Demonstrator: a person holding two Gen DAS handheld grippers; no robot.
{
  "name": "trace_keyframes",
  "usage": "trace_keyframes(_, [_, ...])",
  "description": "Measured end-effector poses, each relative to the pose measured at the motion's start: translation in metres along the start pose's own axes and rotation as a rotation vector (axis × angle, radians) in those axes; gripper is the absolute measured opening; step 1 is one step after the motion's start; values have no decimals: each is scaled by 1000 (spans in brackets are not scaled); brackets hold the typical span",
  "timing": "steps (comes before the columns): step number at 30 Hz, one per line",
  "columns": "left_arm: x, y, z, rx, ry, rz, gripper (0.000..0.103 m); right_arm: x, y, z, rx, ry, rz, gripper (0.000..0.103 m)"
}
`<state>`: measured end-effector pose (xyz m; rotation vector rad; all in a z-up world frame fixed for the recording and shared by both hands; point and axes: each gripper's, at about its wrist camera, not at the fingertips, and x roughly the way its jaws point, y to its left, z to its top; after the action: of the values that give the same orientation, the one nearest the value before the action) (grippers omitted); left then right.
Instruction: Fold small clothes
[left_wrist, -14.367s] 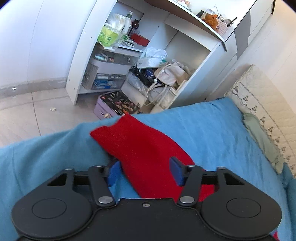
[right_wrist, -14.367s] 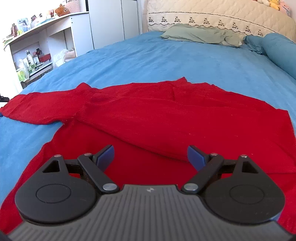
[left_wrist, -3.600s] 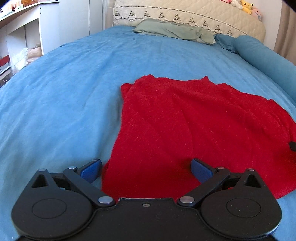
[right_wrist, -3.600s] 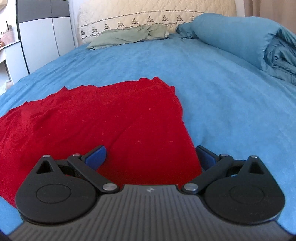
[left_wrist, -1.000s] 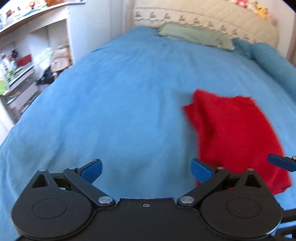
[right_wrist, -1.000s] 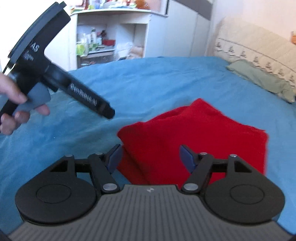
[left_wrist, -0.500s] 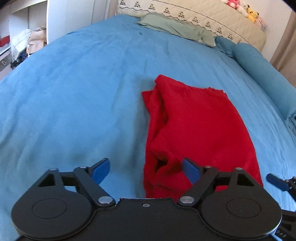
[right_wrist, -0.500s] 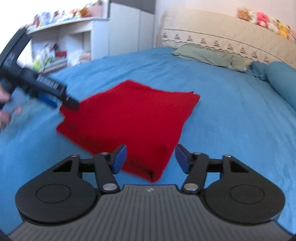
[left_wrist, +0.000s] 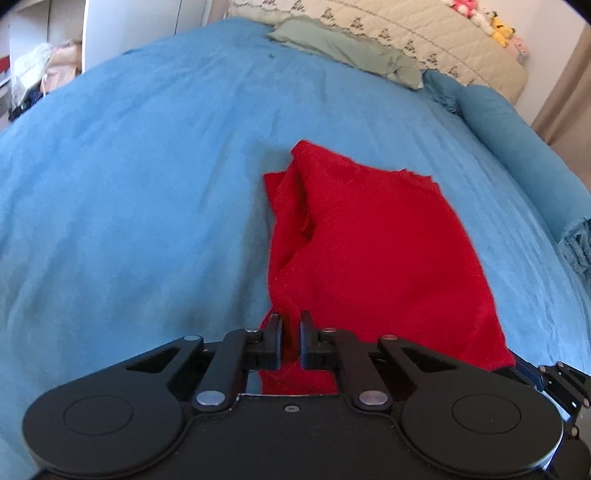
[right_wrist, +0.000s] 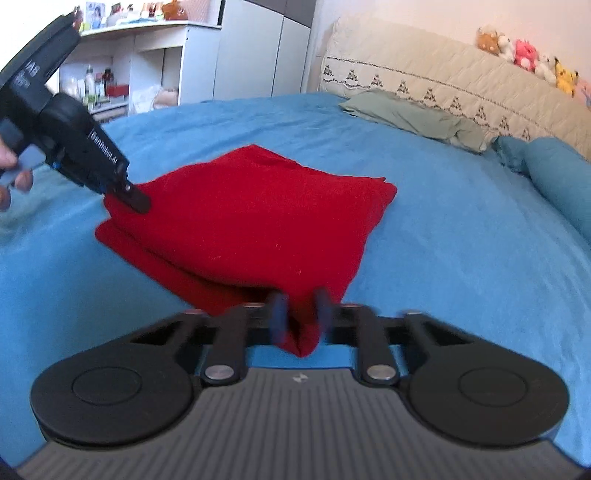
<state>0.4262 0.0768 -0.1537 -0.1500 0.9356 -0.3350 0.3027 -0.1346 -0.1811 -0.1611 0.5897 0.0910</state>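
Observation:
A red garment (left_wrist: 373, 254) lies folded into a rough rectangle on the blue bedspread (left_wrist: 129, 177); it also shows in the right wrist view (right_wrist: 251, 218). My left gripper (left_wrist: 291, 325) is shut on the garment's near left corner. My right gripper (right_wrist: 298, 308) is closed around the garment's near right corner, with red cloth bunched between its blurred fingers. In the right wrist view the left gripper (right_wrist: 131, 195) reaches in from the left and pinches the far corner.
A green pillow (left_wrist: 343, 48) and a quilted headboard (right_wrist: 461, 92) lie at the far end of the bed. A rolled blue duvet (left_wrist: 517, 147) runs along the right side. White shelves with clutter (right_wrist: 122, 81) stand to the left.
Both grippers have closed from open onto the two near corners of the folded red garment. The left gripper has moved in to the garment's edge.

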Motion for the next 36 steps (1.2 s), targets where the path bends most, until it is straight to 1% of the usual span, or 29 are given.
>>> trace_keyframes(6, [-20,-1,-10,-26,-12,-75,8,-15,-26,2,167,-33,26,22])
trace_keyframes(9, [-20,-4,-22,-8,-20,-53,8,-23,-40,-3,237,-34,37,22])
trace_keyframes(11, [-8,-1,-29,-8,3,-27,8,-23,-46,-10,254,-17,47,22])
trace_keyframes(12, [-3,1,-31,-24,9,-26,10,-20,-45,-15,249,-2,55,22])
trace_keyframes(15, [1,7,-33,-57,-4,-30,17,-11,-40,-25,193,37,55,22])
trace_keyframes(16, [-2,5,-32,-49,-13,-30,23,-10,-40,-27,189,43,54,23])
trace_keyframes(17, [-7,2,-31,-35,-26,-24,31,-10,-40,-27,187,48,56,25])
trace_keyframes(18, [-13,-2,-29,-8,-44,6,61,-11,-41,-27,187,51,64,28])
trace_keyframes(19, [-19,-5,-27,20,-65,34,87,-13,-42,-26,189,52,67,34])
trace_keyframes(20, [-24,-9,-22,49,-91,48,95,-17,-45,-25,191,53,67,59])
trace_keyframes(21, [-31,-11,-17,73,-124,40,98,-21,-48,-24,197,48,59,91])
trace_keyframes(22, [-34,-11,-11,87,-146,25,98,-26,-51,-22,209,30,46,102])
trace_keyframes(23, [-36,-11,-3,94,-155,12,98,-33,-56,-17,231,1,37,103])
trace_keyframes(24, [-35,-12,9,97,-150,-1,100,-36,-62,-12,252,-14,52,103])
trace_keyframes(27, [-22,-7,43,56,-104,-58,101,-28,-83,18,308,1,102,103])
trace_keyframes(28, [-15,-5,54,34,-93,-72,101,-21,-88,30,320,17,110,103])
trace_keyframes(29, [-6,-4,65,24,-73,-84,101,-10,-94,43,334,53,126,103])
trace_keyframes(32, [17,-2,85,45,9,-116,101,24,-109,67,393,156,127,103])
trace_keyframes(33, [24,-2,88,49,29,-120,100,38,-114,72,420,191,141,103])
trace_keyframes(34, [33,-1,92,47,50,-125,99,49,-120,74,451,204,157,103])
trace_keyframes(36, [46,6,92,12,88,-116,96,68,-127,74,504,243,195,103])
